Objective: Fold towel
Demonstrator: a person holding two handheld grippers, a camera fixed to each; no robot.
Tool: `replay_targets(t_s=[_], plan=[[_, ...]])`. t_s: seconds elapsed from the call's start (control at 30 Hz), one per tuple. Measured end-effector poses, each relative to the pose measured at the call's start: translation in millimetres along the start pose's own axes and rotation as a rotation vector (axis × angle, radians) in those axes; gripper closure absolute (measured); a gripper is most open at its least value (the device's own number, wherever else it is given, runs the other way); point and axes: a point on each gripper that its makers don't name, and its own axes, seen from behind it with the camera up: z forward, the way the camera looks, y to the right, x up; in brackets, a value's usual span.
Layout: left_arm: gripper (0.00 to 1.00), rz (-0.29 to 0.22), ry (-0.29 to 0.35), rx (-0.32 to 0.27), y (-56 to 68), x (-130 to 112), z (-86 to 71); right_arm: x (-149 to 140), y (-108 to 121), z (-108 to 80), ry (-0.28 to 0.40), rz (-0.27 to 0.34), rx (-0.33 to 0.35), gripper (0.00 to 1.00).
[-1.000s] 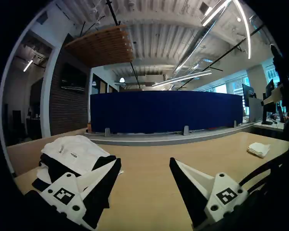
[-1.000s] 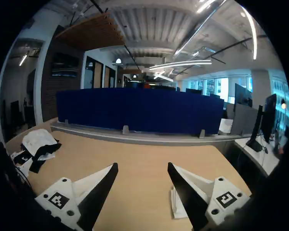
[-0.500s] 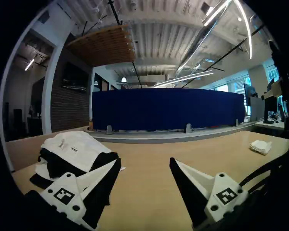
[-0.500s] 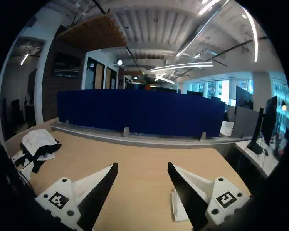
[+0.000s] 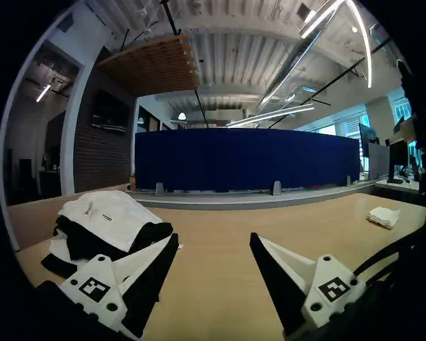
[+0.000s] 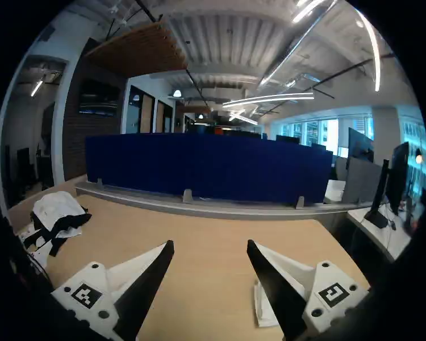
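A crumpled pile of white and black cloth (image 5: 108, 221) lies on the wooden table (image 5: 224, 238) at the left, just beyond my left gripper's left finger; in the right gripper view the same pile (image 6: 57, 215) sits far off at the left. A small folded white towel (image 5: 383, 216) rests at the table's right end; in the right gripper view the folded towel (image 6: 261, 304) lies under my right finger. My left gripper (image 5: 213, 250) is open and holds nothing. My right gripper (image 6: 209, 254) is open as well, low over the table.
A blue partition (image 5: 241, 162) on a grey rail runs along the table's far edge. Monitors (image 6: 386, 182) stand on another desk at the right. A cable (image 5: 389, 253) hangs at the right of the left gripper view.
Both views shifted slightly; the left gripper sits a little lower and nearer the cloth pile. Both grippers stayed open and nothing on the table moved.
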Motion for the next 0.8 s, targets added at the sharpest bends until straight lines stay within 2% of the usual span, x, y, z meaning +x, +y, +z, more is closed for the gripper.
replay_targets(t_s=[0.27,0.47,0.67,0.8], plan=[[0.06,0.003,0.000,0.001,0.5,0,0.0,9,14,-13.0,0.031,0.058,-0.004,0.00],[0.06,0.002,0.000,0.001,0.6,0,-0.3,16,38,-26.6,0.075,0.110,-0.032,0.00],[0.06,0.003,0.000,0.001,1.0,0,-0.3,7,68,-37.7,0.115,0.170,-0.064,0.00],[0.07,0.003,0.000,0.001,0.8,0,-0.3,-8,80,-44.2,0.128,0.209,-0.076,0.00]])
